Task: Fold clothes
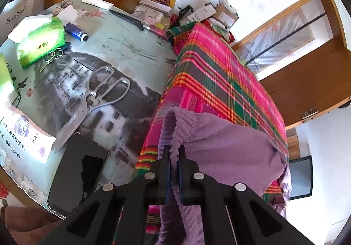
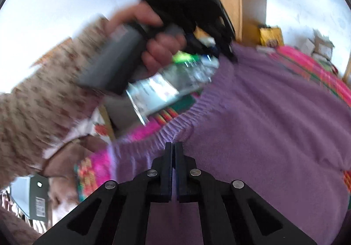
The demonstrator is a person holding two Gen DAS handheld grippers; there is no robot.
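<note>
A purple knitted sweater [image 1: 230, 148] lies over a pink plaid cloth [image 1: 221, 73] that covers a raised surface. My left gripper [image 1: 174, 150] is shut on the sweater's ribbed hem, which bunches up between its fingers. In the right wrist view the sweater [image 2: 263, 117] spreads wide, and my right gripper [image 2: 174, 146] is shut on its ribbed edge. The left gripper [image 2: 232, 56] shows there too, blurred, held by a hand [image 2: 162, 51] in a speckled sleeve, pinching the far part of the same hem.
Left of the plaid cloth is a table [image 1: 131, 47] with scissors [image 1: 98, 93], a phone [image 1: 76, 172], a green tissue pack [image 1: 41, 43], a lighter [image 1: 75, 32], keys [image 1: 51, 58], a knife [image 1: 127, 18] and a wipes packet [image 1: 24, 133]. Boxes [image 1: 219, 14] stand at the back.
</note>
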